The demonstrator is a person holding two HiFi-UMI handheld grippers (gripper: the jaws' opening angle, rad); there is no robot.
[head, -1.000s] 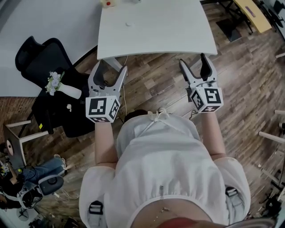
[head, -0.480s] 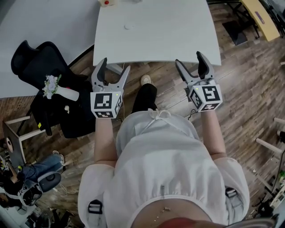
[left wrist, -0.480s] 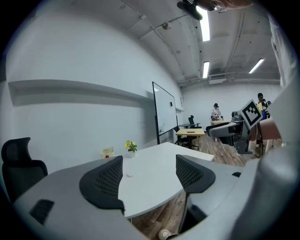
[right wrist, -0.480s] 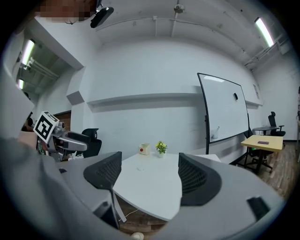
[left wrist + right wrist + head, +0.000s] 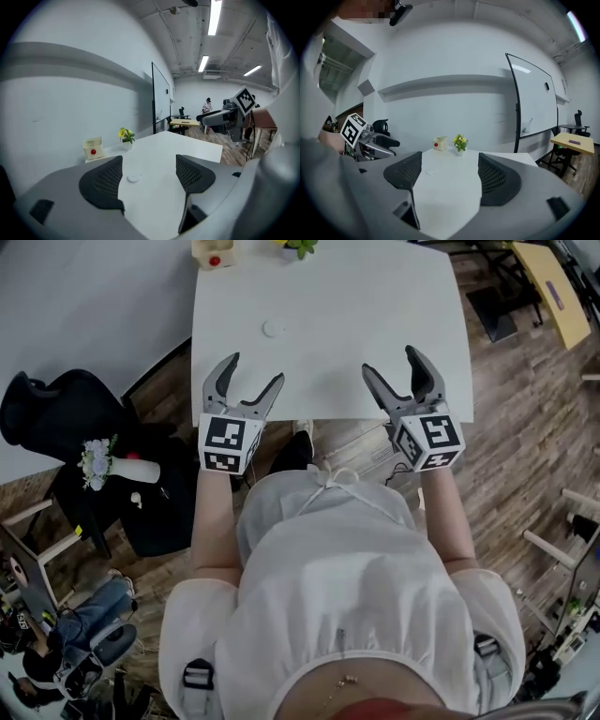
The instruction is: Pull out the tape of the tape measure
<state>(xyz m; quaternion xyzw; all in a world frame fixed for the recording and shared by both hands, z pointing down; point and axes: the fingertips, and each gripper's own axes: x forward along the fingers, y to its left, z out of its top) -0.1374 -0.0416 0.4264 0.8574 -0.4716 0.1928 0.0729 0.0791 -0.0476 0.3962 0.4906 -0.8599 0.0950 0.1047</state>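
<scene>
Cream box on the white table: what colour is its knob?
Red round knob; best in left gripper view.

a white table (image 5: 375,324) is seen standing on a wood-plank floor (image 5: 525,409). a small round white disc (image 5: 272,329) is laid on it. beyond the disc, at the far edge, a cream box with a red dot (image 5: 213,253) is set to its left and a small yellow-flowered plant (image 5: 298,247) to its right.

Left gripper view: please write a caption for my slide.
Open left gripper at a white table, small white disc lying ahead.
</scene>
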